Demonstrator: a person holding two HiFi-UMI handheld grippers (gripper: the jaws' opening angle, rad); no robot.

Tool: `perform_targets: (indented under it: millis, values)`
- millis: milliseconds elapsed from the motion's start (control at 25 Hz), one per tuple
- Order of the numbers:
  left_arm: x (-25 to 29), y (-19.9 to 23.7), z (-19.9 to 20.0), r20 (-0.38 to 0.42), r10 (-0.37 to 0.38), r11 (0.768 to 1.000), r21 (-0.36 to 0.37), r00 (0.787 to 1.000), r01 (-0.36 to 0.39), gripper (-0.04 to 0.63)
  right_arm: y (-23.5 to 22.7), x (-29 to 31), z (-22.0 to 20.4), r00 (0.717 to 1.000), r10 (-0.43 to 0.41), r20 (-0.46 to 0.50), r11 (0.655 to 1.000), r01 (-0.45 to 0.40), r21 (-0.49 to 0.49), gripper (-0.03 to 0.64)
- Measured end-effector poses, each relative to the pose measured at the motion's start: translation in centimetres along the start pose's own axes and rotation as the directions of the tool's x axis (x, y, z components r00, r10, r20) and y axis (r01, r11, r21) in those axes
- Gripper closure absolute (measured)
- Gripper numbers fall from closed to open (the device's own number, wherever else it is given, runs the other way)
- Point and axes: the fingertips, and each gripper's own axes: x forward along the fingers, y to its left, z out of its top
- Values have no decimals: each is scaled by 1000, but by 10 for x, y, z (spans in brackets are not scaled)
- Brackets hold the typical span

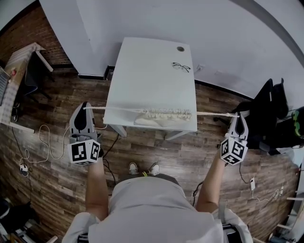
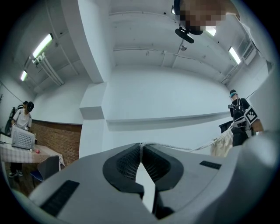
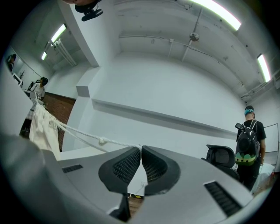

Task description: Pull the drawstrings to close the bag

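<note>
Now my left hand-held gripper (image 1: pixel 85 106) and right hand-held gripper (image 1: pixel 236 115) pinch the drawstrings (image 1: pixel 118 109) — I should pull evenly outward, level.

Bright, even light from ceiling strip lights (image 3: pixel 217 12); sharp frames, strong fisheye bending and dark corners.
</note>
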Motion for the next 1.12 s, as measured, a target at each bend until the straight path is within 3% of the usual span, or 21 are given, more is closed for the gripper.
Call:
perform_targets:
  millis: [400,680,1120]
  values:
    - [-3,10,-2,-7,13,999,36,1000,-12,575,4,3,3,1000,0,5,1000,0,-2,574]
    - [-7,17,-3,-13,9,1000,-15,1000,-9,575,8,3,5,1000,9,8,1000,-9,-3,574]
    - [-11,21,1,-11,19,1000,7,1000,-19,575,11,5,12,1000,-4,15,998,5,-57,574]
